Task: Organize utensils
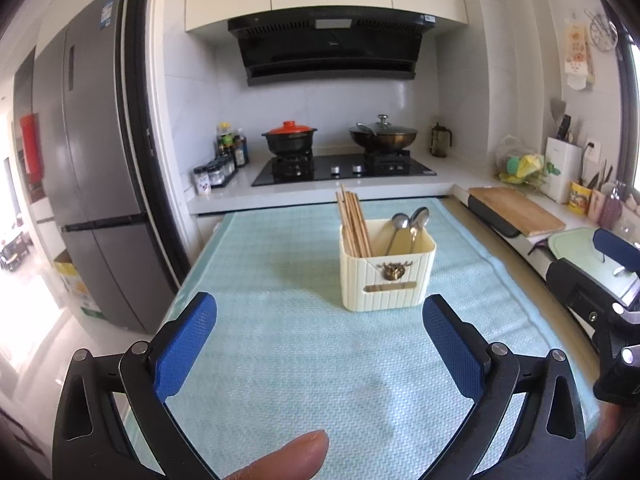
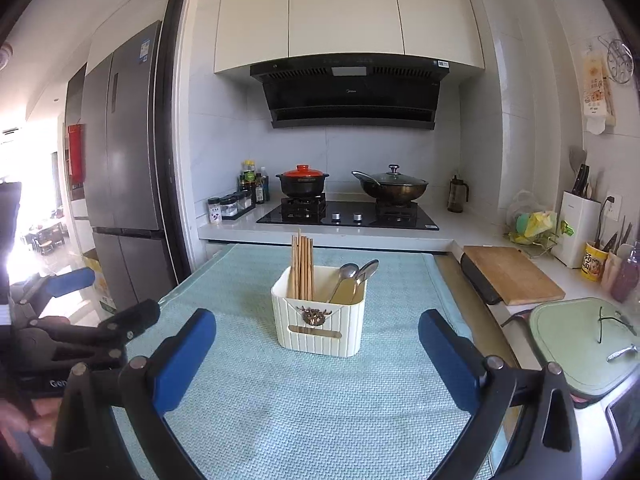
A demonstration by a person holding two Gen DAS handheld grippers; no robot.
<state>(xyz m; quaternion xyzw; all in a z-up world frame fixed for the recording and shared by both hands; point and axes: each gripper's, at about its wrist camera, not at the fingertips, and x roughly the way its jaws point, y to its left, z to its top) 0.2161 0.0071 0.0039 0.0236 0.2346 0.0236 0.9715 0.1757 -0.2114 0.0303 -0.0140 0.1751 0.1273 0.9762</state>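
A cream ribbed utensil holder (image 1: 386, 276) (image 2: 320, 322) stands on a light green mat (image 1: 304, 360) (image 2: 300, 408). Several wooden chopsticks (image 1: 352, 220) (image 2: 302, 266) stand in its left side and metal spoons (image 1: 410, 222) (image 2: 356, 276) lean in its right side. My left gripper (image 1: 320, 340) is open and empty, hovering over the mat short of the holder. My right gripper (image 2: 318, 356) is open and empty, also short of the holder. Each gripper shows at the edge of the other's view: the right one (image 1: 600, 280) and the left one (image 2: 80, 320).
A counter behind the mat carries a stove (image 1: 344, 166) with a black pot with a red lid (image 1: 290, 140) and a lidded wok (image 1: 384, 134). A wooden cutting board (image 1: 516, 210) and a green board (image 2: 588, 344) lie right. A fridge (image 1: 92, 168) stands left.
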